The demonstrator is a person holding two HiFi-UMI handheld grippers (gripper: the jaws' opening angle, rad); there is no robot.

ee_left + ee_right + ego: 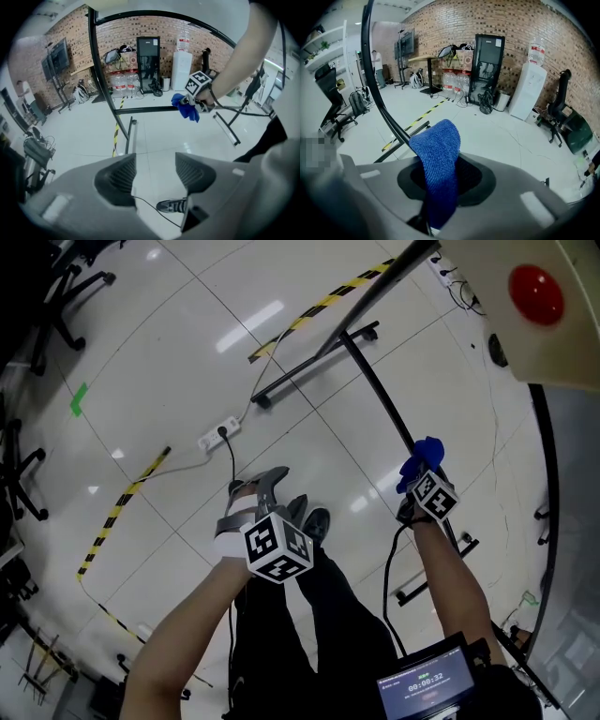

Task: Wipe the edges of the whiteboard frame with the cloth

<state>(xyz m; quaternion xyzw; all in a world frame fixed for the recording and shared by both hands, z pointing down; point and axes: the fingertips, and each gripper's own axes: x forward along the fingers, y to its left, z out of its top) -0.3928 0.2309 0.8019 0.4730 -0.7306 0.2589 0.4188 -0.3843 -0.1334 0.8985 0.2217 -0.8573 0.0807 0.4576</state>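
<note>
At my R claw (438, 185): jaws clamped on the blue cloth (438, 145). It stands up from between the pads and folds over at the top.
Cloth vs frame: in head view the cloth sits right at the slim black bar of the whiteboard frame (380, 390), about halfway along the stretch I can see. The R claw's own view has the bar curving past just left of the cloth. Can't tell for sure if they're actually touching.
L claw (154, 171): jaws apart, nothing between them. Only floor tiles, a thin black cable (149, 206) and my shoe (172, 205) show through the gap.
L claw position: left of the R claw and well apart from the bar, above my feet. It points toward the R claw, which shows w/ the cloth in the L claw's own view.
Floor (187, 352): glossy white tiles w/ ceiling-light reflections.
On floor: white power strip (217, 435) w/ a plug in it, near the frame's foot. Yellow/black hazard tape (127, 498) runs off diagonally to the left.
Background: brick wall (525, 23) w/ a white water dispenser (526, 91) in front of it.
</note>
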